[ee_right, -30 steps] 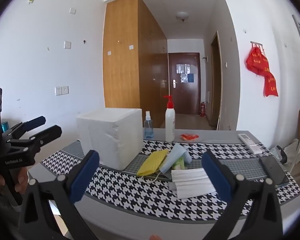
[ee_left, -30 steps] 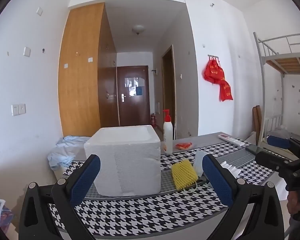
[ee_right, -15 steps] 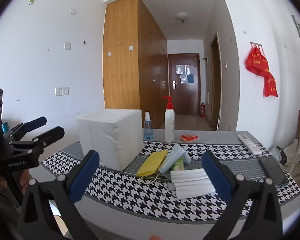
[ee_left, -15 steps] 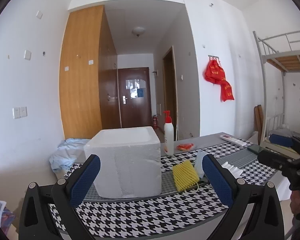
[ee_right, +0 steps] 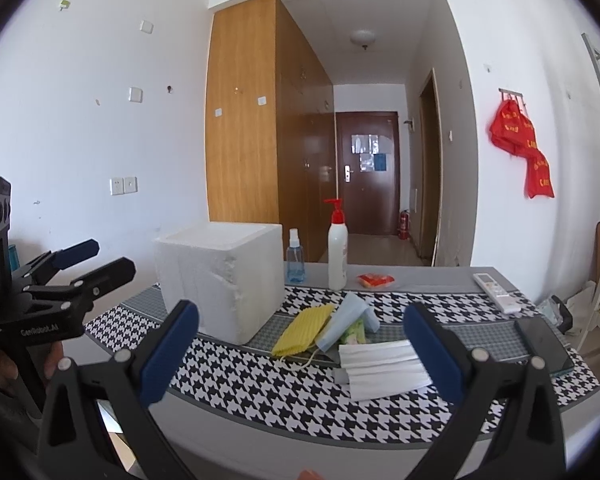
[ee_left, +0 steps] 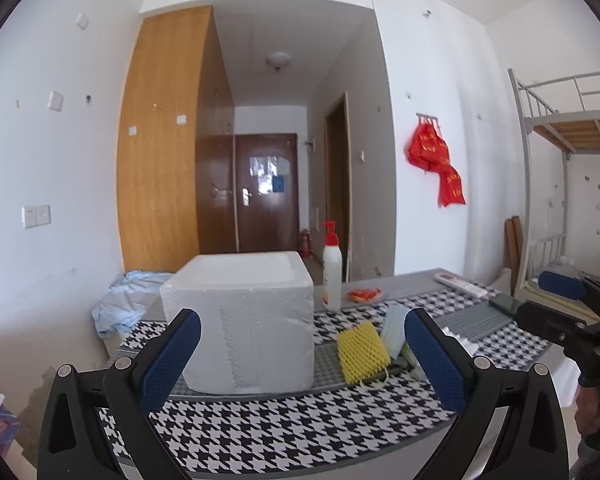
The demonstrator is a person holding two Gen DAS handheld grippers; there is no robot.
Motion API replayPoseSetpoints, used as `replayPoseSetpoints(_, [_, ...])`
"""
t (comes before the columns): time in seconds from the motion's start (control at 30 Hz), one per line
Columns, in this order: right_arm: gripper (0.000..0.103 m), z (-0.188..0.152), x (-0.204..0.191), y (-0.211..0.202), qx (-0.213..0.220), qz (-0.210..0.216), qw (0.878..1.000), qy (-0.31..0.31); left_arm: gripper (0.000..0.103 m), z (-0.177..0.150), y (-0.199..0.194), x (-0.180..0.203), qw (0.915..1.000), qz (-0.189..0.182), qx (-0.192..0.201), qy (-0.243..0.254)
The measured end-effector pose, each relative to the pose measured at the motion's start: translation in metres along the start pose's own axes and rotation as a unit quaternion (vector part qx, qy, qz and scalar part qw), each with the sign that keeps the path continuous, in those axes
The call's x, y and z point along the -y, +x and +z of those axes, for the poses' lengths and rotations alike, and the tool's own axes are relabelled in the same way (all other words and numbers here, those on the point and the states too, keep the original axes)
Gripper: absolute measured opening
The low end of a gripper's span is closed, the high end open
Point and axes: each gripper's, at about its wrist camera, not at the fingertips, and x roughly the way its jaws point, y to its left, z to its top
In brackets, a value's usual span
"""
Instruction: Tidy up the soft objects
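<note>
Holding: nothing, in either claw.
Left claw [ee_left: 302, 356]: wide open, low in the left view, in front of the box.
Right claw [ee_right: 300, 344]: wide open, low in the right view, in front of the masks.
Bench [ee_right: 260, 404]: it has a black and white cloth on it.
Box [ee_right: 220, 280]: white foam, left of middle on the bench.
Yellow mask [ee_right: 304, 330]: flat on the bench, just right of the box.
Blue mask [ee_right: 346, 320]: touching the yellow mask, at its right.
White masks [ee_right: 380, 364]: a small pile, lower right of the blue mask.
Bottles: a white pump bottle [ee_right: 337, 250] and a blue spray bottle [ee_right: 295, 258] stand behind the box.
Remote [ee_right: 494, 286]: far right on the bench.
</note>
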Motion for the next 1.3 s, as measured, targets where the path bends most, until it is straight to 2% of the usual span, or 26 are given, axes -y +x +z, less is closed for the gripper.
replayPoseSetpoints(0.4, [0.103, 0.000, 0.000, -0.003, 0.007, -0.003, 1.000, -0.002, 0.102, 0.001, 0.000, 0.005, 0.9998, 0.005, 0.003, 0.017])
replayPoseSetpoints(0.93, [0.103, -0.001, 0.002, -0.001, 0.005, -0.006, 1.000, 0.000, 0.102, 0.003, 0.005, -0.002, 0.9999, 0.009, -0.005, -0.001])
replayPoseSetpoints(1.3, [0.103, -0.001, 0.009, 0.007, -0.007, 0.004, 1.000, 0.016, 0.102, 0.008, 0.010, -0.002, 0.9999, -0.007, -0.007, -0.006])
